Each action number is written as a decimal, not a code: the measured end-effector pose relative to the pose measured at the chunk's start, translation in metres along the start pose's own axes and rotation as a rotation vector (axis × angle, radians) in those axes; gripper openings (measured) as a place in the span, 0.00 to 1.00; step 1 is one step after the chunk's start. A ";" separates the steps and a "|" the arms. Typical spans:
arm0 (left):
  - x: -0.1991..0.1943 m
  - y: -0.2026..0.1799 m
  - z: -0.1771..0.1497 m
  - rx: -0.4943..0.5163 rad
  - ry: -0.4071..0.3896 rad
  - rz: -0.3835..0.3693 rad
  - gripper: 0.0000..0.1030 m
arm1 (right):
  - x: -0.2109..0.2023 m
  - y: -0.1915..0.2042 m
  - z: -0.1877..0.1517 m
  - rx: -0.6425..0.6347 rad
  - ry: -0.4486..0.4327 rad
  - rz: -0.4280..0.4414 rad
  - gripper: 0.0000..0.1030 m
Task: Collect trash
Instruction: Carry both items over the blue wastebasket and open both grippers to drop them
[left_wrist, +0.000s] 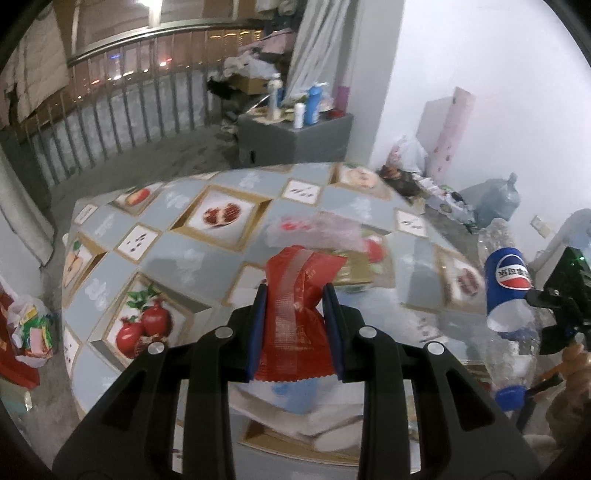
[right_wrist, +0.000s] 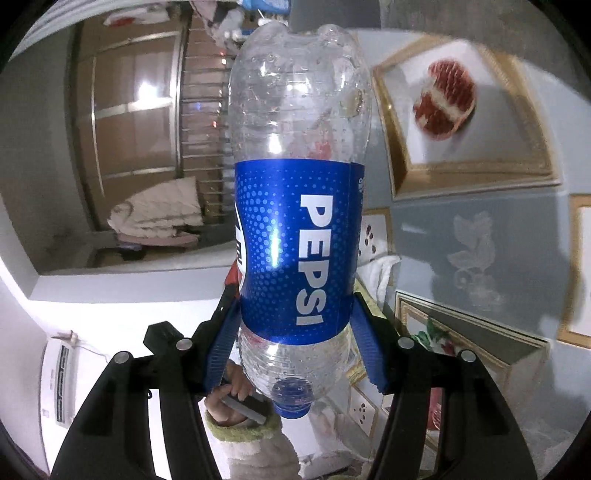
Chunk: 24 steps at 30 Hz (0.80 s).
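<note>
Left hand-held gripper (left_wrist: 295, 314) clamping red snack wrapper (left_wrist: 295, 317), right hand-held gripper (right_wrist: 295, 339) clamping empty Pepsi bottle (right_wrist: 299, 184); keeping both grips firm while carrying.

The red wrapper (left_wrist: 295, 317) looks like thin glossy foil, creased where the left tongs (left_wrist: 295, 328) pinch it. Those tongs are matt black plastic with ribbed blue pads (left_wrist: 257, 332) and bright metal rivets. The bottle (right_wrist: 299, 206) in the right tongs (right_wrist: 295, 332) is clear, dimpled plastic (droplets cling inside) with a shiny blue label film. The worktop (left_wrist: 177, 236) wears a smooth printed covering with a soft sheen. The far railing (left_wrist: 147, 33) is polished metal.
</note>
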<state>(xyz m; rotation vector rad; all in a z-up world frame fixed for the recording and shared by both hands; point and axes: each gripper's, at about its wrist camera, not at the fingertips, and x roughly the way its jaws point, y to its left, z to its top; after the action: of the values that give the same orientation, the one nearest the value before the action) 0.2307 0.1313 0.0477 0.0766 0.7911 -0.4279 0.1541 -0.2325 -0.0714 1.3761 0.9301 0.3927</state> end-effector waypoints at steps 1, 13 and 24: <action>-0.002 -0.007 0.001 0.009 -0.004 -0.008 0.26 | -0.009 -0.001 0.001 0.000 -0.015 0.010 0.57; 0.003 -0.165 0.039 0.191 -0.015 -0.241 0.26 | -0.140 -0.048 0.003 0.054 -0.284 0.106 0.57; 0.096 -0.371 0.051 0.317 0.219 -0.519 0.27 | -0.262 -0.178 -0.004 0.335 -0.576 0.090 0.57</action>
<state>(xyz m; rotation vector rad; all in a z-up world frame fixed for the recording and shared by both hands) 0.1763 -0.2518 0.0502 0.2186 0.9531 -1.0495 -0.0549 -0.4560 -0.1524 1.7145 0.4659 -0.1069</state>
